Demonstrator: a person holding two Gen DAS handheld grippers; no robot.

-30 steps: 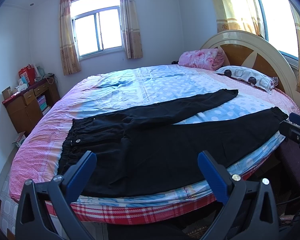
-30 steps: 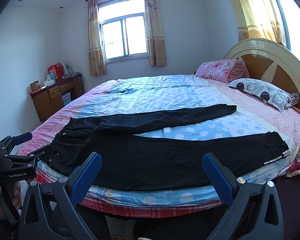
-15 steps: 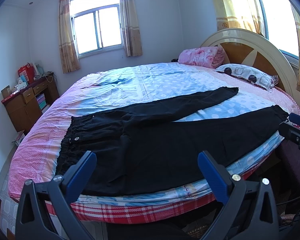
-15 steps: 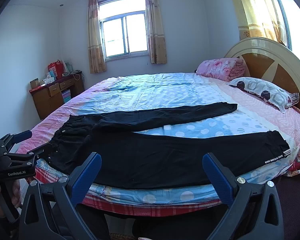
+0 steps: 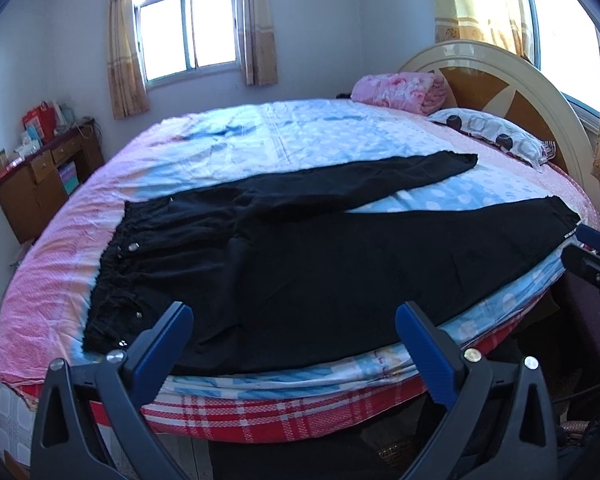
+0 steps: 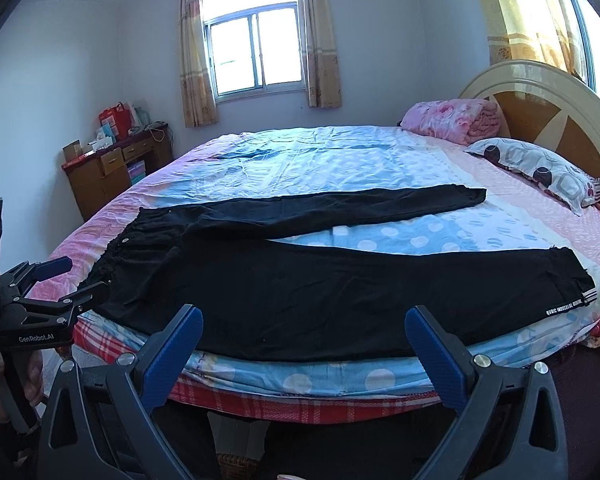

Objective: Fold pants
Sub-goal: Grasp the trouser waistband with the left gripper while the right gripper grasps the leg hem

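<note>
Left wrist view: your left gripper (image 5: pixel 290 322) hangs over the near bed (image 5: pixel 260 416) edge by the waistband, fingers spread wide, nothing between them. The black pants (image 5: pixel 300 264) lie flat on the bed, waistband at the left, legs splayed apart toward the headboard (image 5: pixel 512 76). Right wrist view: your right gripper (image 6: pixel 302 326) is just as wide apart and empty, facing the near leg, pillow (image 6: pixel 540 168) beyond.

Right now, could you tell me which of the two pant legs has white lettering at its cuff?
The near leg, along the bed's front edge, has it; the far leg, angled toward the pillow, shows none.
</note>
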